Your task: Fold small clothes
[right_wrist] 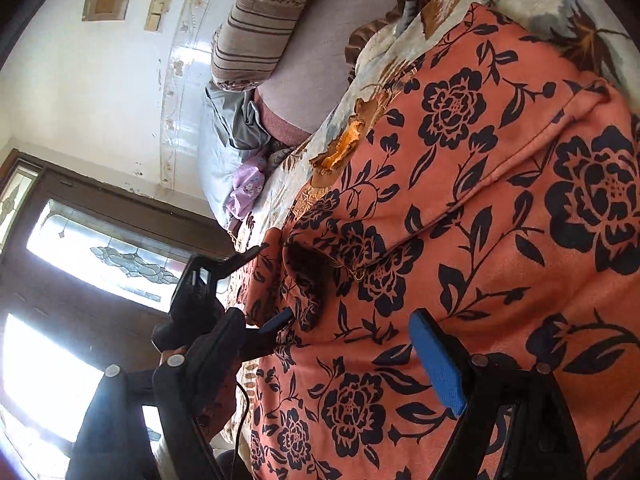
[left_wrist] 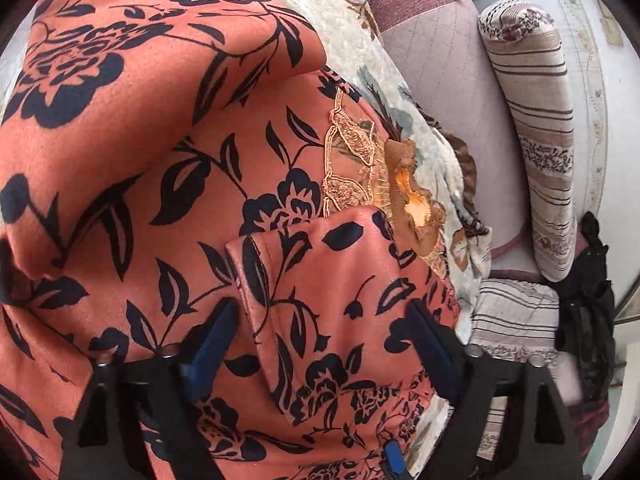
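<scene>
An orange garment with black flowers (left_wrist: 168, 168) lies spread over a bed, its lace neckline (left_wrist: 352, 160) toward the right. In the left wrist view, my left gripper (left_wrist: 324, 320) stands over a folded-in sleeve (left_wrist: 320, 280). The sleeve lies flat between the blue pads (left_wrist: 212, 340), which stand at its two edges, and I see no pinch. In the right wrist view, my right gripper (right_wrist: 356, 344) is wide open over the same garment (right_wrist: 500, 208), with nothing held between its fingers. The left gripper's black frame (right_wrist: 196, 296) shows at the garment's left edge.
Under the garment lies a cream floral blanket (left_wrist: 404, 92) on a mauve sheet (left_wrist: 452, 64). A striped bolster (left_wrist: 532, 140) runs along the wall, with a black bag (left_wrist: 592, 312) below it. Grey clothes (right_wrist: 236, 120) and a lilac cloth (right_wrist: 246, 188) lie beyond. A glazed door (right_wrist: 100, 256) stands at the left.
</scene>
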Motion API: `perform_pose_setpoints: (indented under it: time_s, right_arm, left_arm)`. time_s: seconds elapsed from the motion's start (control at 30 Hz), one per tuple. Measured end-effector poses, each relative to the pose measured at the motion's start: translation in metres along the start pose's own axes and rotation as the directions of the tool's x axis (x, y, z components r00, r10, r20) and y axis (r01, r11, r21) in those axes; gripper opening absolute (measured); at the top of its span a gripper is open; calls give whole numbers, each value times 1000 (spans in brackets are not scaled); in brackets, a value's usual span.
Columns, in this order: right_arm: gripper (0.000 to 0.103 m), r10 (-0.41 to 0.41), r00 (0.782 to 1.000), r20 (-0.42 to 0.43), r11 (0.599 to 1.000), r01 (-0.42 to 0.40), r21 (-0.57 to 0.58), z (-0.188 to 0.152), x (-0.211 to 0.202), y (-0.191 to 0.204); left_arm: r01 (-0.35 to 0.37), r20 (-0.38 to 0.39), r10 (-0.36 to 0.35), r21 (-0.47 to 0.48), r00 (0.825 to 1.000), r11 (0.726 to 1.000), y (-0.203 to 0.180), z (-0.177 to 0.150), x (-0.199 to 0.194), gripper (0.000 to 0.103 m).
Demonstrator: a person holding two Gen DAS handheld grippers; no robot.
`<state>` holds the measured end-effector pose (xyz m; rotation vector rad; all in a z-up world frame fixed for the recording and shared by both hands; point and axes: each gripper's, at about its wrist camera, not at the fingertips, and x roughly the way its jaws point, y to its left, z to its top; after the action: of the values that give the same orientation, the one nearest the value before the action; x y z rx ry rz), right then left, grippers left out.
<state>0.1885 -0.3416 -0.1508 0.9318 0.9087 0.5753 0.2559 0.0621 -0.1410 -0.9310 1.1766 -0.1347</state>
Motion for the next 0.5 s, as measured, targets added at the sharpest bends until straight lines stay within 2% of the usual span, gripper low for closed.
perform_pose_setpoints:
  time_s: [0.03,0.07,0.1,0.17,0.27,0.33,0.43,0.5]
  right_arm:
    - [86,2,1000,4,1000,-2,-3,1,-2,-1]
    - [86,7,1000,8,1000,-7,-2,1,-3,-2]
    - [86,7,1000,8,1000,-7,-2,1,-3,-2]
    - [86,16,1000,12,1000,-17,13,3,-6,-5]
    - [86,19,1000,17,1000,-19,19,4,-9,-7]
    - [86,32,999,20,999,-33,32,6,-12,-10]
    - [86,28,999,27,997,-30,67,9,-12,-18]
    - [86,24,999,30,995,-27,96,10,-14,-26]
  left_arm:
    - [-59,-1,59,26,998,998,-2,3,2,37]
    - [-122,-2,122,48,992,991,-4,5,3,0]
    - [-146,4,146,60,989,987,-6,7,3,5]
    - [-182,54,177,115,983,976,-19,12,-8,4]
    - [-241,213,186,276,959,930,-55,17,-42,4]
    - [-275,264,187,349,946,896,-68,18,-57,4]
    - [-361,271,272,370,923,856,-64,27,-45,4]
    - [-427,200,379,356,904,831,-46,41,-18,5]
